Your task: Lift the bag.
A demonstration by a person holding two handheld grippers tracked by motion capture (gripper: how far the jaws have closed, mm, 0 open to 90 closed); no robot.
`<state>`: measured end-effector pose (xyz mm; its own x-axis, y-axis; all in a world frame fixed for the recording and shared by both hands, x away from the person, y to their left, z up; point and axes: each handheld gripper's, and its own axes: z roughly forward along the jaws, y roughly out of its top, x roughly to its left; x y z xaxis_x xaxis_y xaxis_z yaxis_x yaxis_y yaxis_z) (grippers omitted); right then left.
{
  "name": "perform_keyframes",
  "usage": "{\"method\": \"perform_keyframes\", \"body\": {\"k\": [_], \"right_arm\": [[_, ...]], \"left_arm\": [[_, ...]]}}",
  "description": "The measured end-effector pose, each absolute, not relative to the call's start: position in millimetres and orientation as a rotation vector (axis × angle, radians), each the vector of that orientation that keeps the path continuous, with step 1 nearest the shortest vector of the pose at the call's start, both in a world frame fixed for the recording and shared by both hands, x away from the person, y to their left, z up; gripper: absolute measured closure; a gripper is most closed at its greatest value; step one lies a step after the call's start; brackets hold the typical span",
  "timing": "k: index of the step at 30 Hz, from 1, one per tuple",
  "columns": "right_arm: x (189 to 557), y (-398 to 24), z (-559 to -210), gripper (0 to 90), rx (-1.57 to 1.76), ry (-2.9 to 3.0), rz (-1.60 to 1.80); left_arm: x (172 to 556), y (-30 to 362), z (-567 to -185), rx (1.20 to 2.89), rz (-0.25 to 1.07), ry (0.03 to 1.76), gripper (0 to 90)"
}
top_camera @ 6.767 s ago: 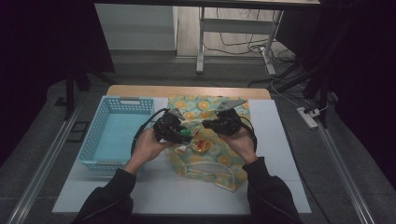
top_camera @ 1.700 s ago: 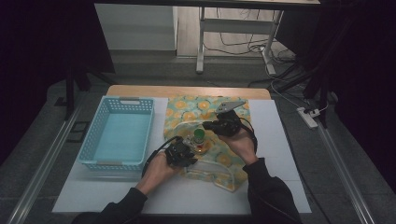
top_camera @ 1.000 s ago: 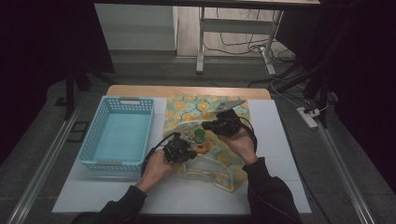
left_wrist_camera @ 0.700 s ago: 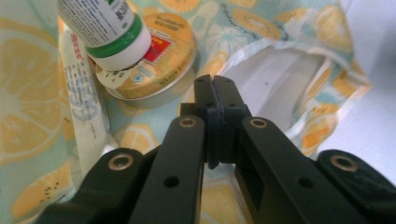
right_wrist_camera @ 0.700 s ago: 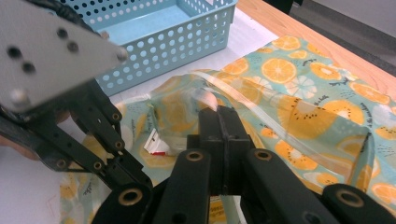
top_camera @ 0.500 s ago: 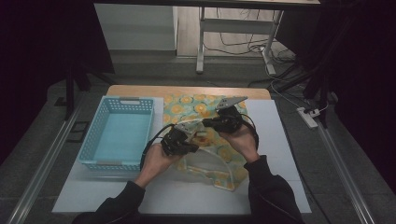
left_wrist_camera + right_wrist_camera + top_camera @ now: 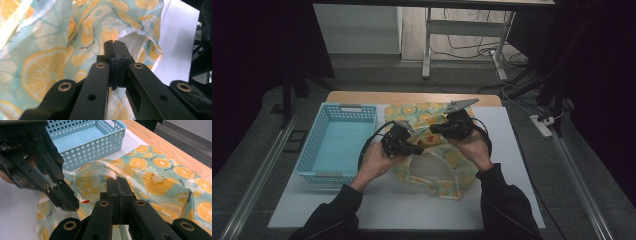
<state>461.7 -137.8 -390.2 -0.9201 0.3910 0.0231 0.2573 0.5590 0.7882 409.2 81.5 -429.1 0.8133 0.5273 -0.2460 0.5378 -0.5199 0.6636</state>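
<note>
Spanning the middle of the white table top (image 7: pixel 512 165), an orange-print plastic bag (image 7: pixel 447 170) lies with its far part flat and its near part lifted into a loose open mouth between the two grippers. Left gripper (image 7: pixel 418 148): jaws closed together on the bag's left rim, as the left gripper view shows, where the printed film (image 7: pixel 50 62) rises on both sides of the shut jaws. Right gripper (image 7: pixel 435 129): jaws likewise closed, pinching the film at the opposite rim; in the right gripper view the bag's clear edge (image 7: pixel 140 187) runs across just beyond the shut jaw tips. The two jaw tips stand near each other, not touching, above the bag's middle. Blue basket (image 7: pixel 337 145): just beside the bag's left edge, its perforated wall close to the left hand (image 7: pixel 374 162). Bare white surface lies to the right of the bag and along the near edge in front of the person's sleeves; a strip of wooden table edge (image 7: pixel 412 97) shows beyond the bag's far border.
</note>
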Motion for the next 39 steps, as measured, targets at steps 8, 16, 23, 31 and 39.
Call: {"method": "perform_keyframes", "body": {"k": [8, 16, 23, 31, 39], "right_arm": [[461.8, -139.9, -376.7, 90.0, 0.553, 2.636, 1.297], [461.3, -138.7, -364.5, 90.0, 0.546, 2.637, 1.302], [462.3, -139.0, -354.9, 90.0, 0.543, 2.634, 1.313], [460.5, -136.5, -346.0, 90.0, 0.535, 2.626, 1.327], [459.3, -131.7, -333.2, 90.0, 0.537, 2.623, 1.35]], "left_arm": [[414.2, 89.6, -404.0, 2.219, -0.031, 0.755, 90.0], [420.2, 99.5, -379.5, 2.188, -0.039, 0.747, 90.0], [424.7, 107.4, -362.5, 2.145, -0.018, 0.745, 90.0], [429.5, 115.0, -341.8, 2.109, 0.014, 0.729, 90.0], [435.0, 121.7, -321.4, 2.071, 0.032, 0.723, 90.0]]}}
